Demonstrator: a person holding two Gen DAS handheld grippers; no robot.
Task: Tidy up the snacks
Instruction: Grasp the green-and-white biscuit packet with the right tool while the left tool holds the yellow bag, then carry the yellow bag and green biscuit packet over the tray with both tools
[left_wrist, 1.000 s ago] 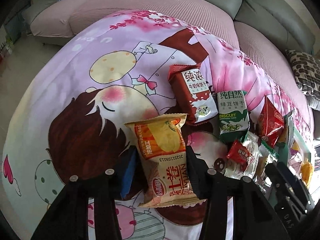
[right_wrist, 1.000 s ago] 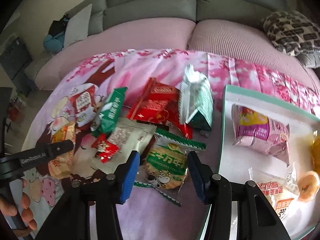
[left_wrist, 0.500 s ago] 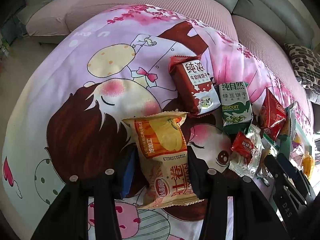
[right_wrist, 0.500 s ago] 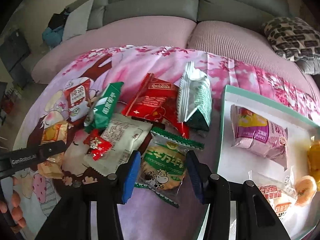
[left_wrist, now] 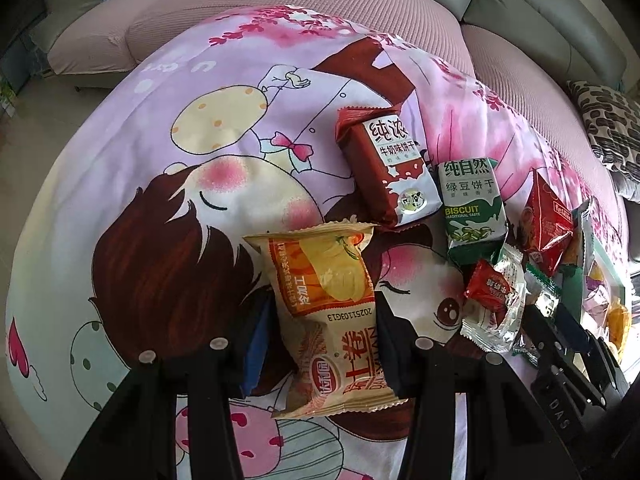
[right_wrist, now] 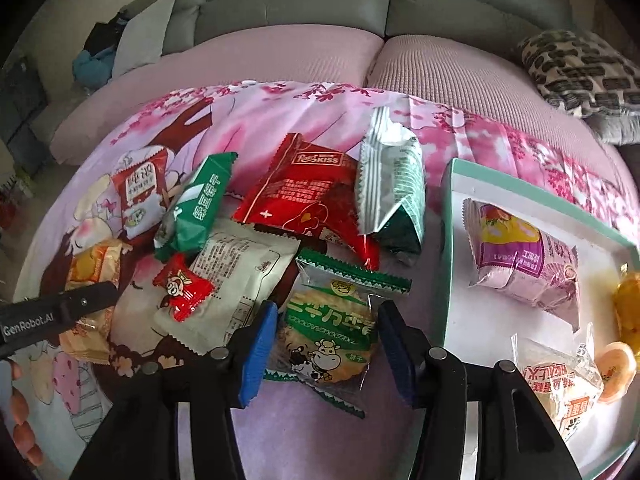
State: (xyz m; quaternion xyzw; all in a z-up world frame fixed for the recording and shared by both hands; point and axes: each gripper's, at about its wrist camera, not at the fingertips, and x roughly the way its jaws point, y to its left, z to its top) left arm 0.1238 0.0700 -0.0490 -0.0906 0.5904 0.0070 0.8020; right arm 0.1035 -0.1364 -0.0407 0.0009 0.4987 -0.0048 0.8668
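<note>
An orange and yellow roll-cake packet (left_wrist: 332, 304) sits between the fingers of my left gripper (left_wrist: 320, 344), which is shut on its lower half just over the cartoon bedsheet (left_wrist: 160, 208). My right gripper (right_wrist: 326, 344) straddles a round cracker packet (right_wrist: 328, 332) with green edges. Its jaws are opening and the blue pads (right_wrist: 260, 344) stand just clear of the wrapper, which lies on the sheet left of the tray (right_wrist: 444, 240). The left gripper (right_wrist: 60, 312) also shows at the left edge of the right wrist view.
Loose snacks lie in a pile: a brown milk biscuit pack (left_wrist: 384, 168), a green biscuit pack (left_wrist: 472, 208), a red pack (right_wrist: 308, 192), a white packet (right_wrist: 240, 280), a small red candy (right_wrist: 182, 288). The tray holds a purple packet (right_wrist: 524, 256) and others. A sofa (right_wrist: 300, 8) is behind.
The right gripper's pads stand a little wider around the cracker packet than half a second ago. The left gripper keeps the orange packet between its fingers and has barely shifted.
</note>
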